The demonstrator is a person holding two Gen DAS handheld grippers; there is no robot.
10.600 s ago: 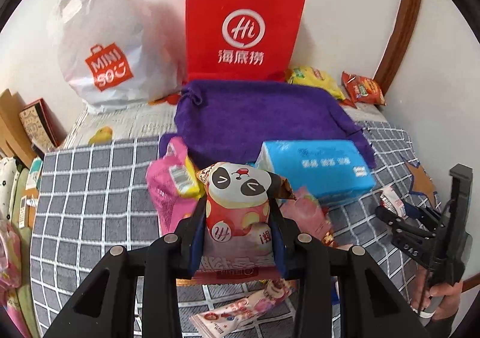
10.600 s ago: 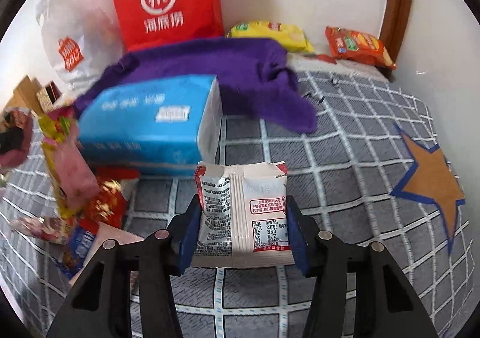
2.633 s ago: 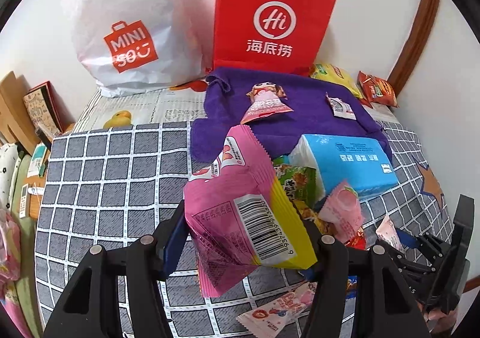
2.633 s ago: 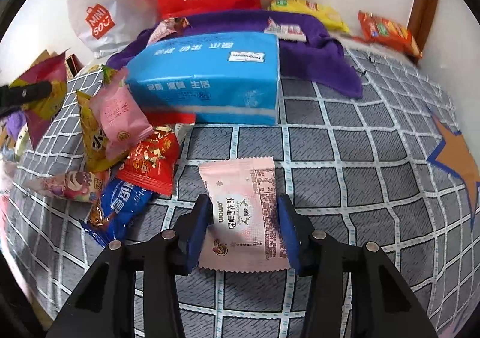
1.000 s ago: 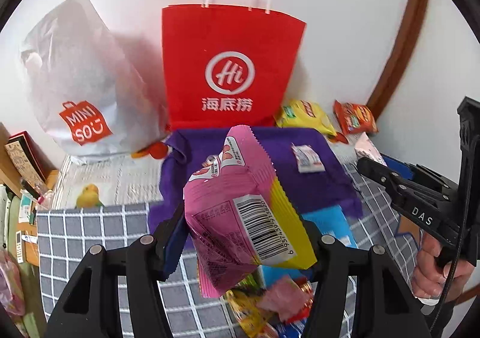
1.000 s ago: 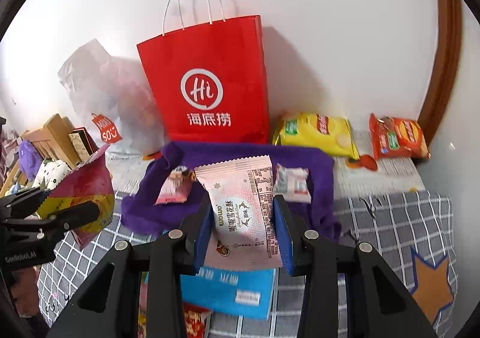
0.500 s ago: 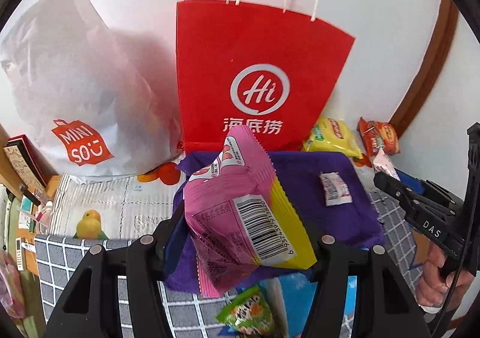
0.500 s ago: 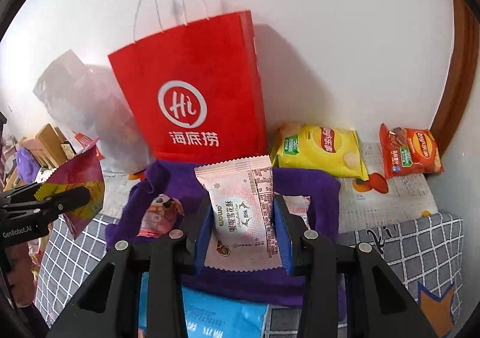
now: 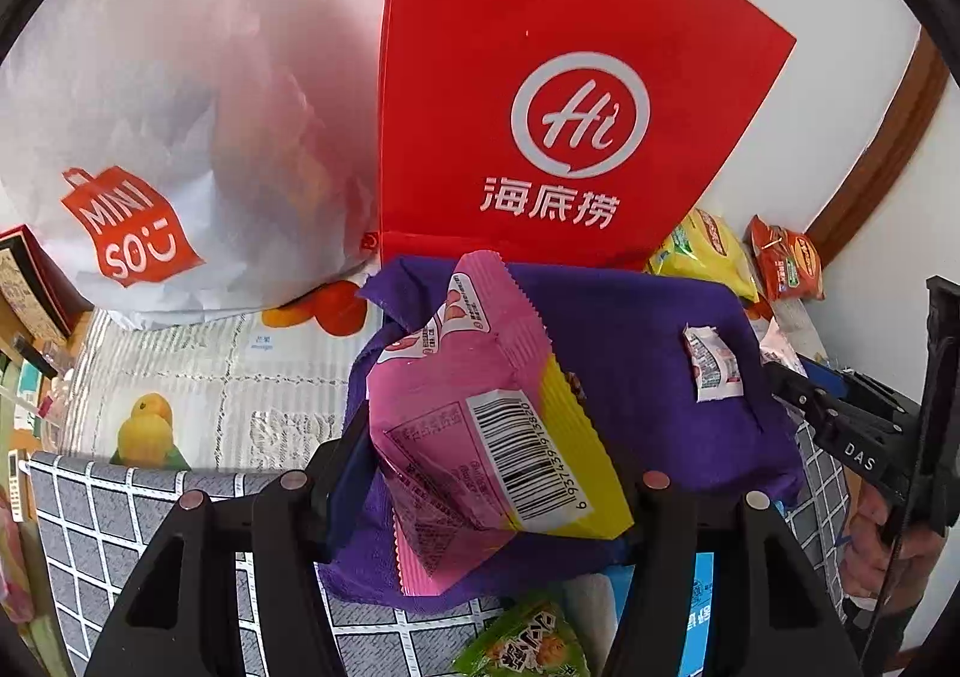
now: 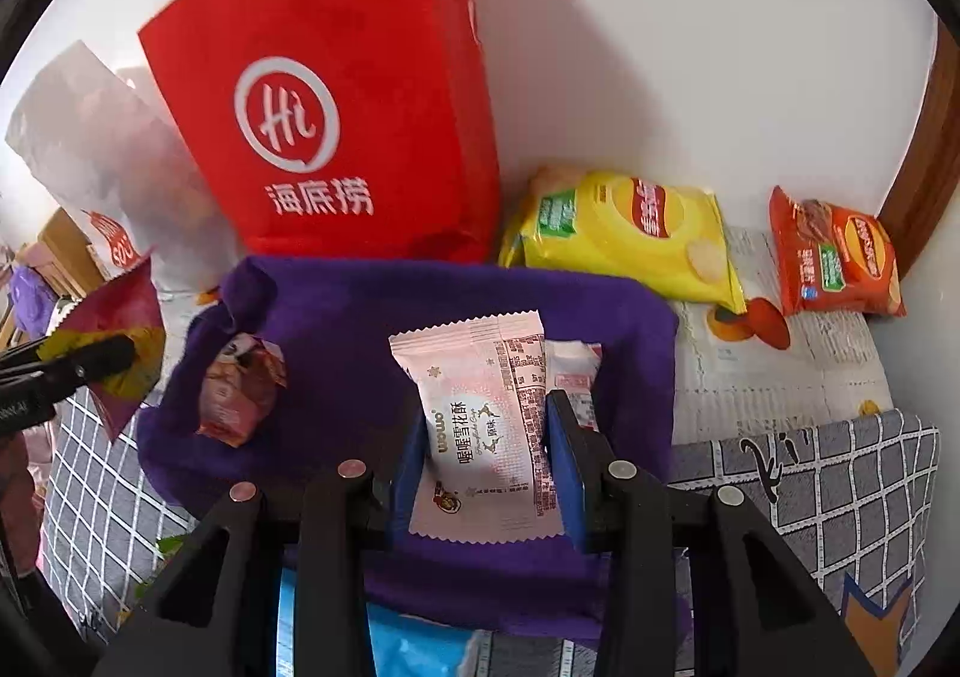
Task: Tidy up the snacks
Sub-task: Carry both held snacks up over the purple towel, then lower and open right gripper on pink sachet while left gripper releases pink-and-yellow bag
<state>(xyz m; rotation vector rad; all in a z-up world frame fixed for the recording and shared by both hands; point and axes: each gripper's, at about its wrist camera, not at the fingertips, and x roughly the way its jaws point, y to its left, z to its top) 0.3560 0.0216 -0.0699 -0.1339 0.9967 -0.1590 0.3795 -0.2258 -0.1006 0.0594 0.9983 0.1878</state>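
- Left wrist view: left gripper (image 9: 489, 473) has its jaws part-way apart and clamped on a pink-and-yellow snack bag (image 9: 480, 437), barcode side facing the camera, held above the near-left part of the purple towel (image 9: 636, 353).
- A small white-and-red packet (image 9: 711, 365) lies flat on the towel's right part.
- A red paper bag (image 9: 564, 95) stands upright just behind the towel, a white plastic bag (image 9: 150, 125) to its left.
- The right gripper (image 9: 780, 362) reaches in from the right edge, a pale pink wrapper tip showing at its fingers.
- Right wrist view: right gripper (image 10: 486, 467) is closed narrow on a pale pink snack packet (image 10: 480, 425), held over the towel's middle (image 10: 360, 329).
- A crumpled red-and-white packet (image 10: 240, 389) lies on the towel's left part.
- A yellow chip bag (image 10: 630, 239) and an orange chip bag (image 10: 834, 257) lie behind the towel by the wall.
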